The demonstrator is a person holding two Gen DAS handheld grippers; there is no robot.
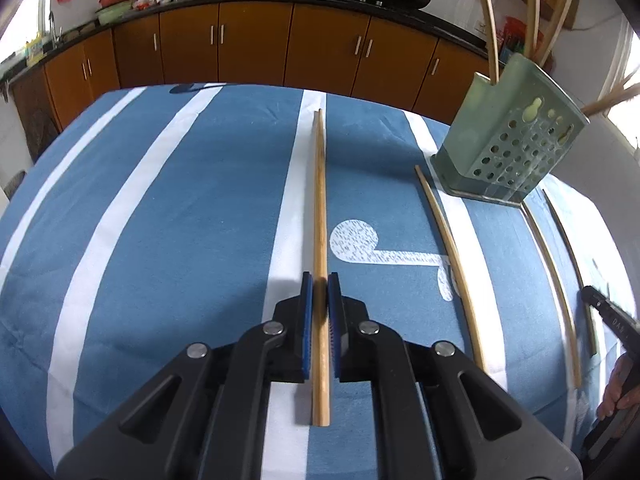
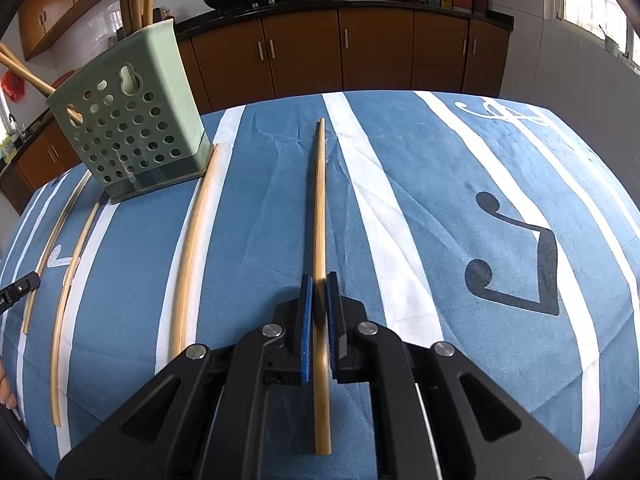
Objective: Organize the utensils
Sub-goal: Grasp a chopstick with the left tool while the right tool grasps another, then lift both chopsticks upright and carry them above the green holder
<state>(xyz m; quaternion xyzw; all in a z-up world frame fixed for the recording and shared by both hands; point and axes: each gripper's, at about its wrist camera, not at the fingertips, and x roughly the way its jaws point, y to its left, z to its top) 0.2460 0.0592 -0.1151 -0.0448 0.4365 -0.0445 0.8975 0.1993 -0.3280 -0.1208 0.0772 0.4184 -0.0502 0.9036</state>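
My left gripper [image 1: 320, 280] is closed on a wooden chopstick [image 1: 319, 208] that runs forward between its blue pads over the blue striped cloth. My right gripper [image 2: 319, 280] is closed on another chopstick [image 2: 320, 208] in the same way. A pale green perforated utensil holder [image 1: 508, 140] stands at the far right in the left wrist view and at the far left in the right wrist view [image 2: 132, 128], with several chopsticks standing in it. Three loose chopsticks lie on the cloth beside the holder [image 1: 456, 256] [image 2: 192, 248].
The table has a blue cloth with white stripes [image 1: 160, 220]. The other gripper and a hand show at the right edge [image 1: 616, 344]. Brown kitchen cabinets [image 2: 360, 48] and a counter with woks stand behind the table.
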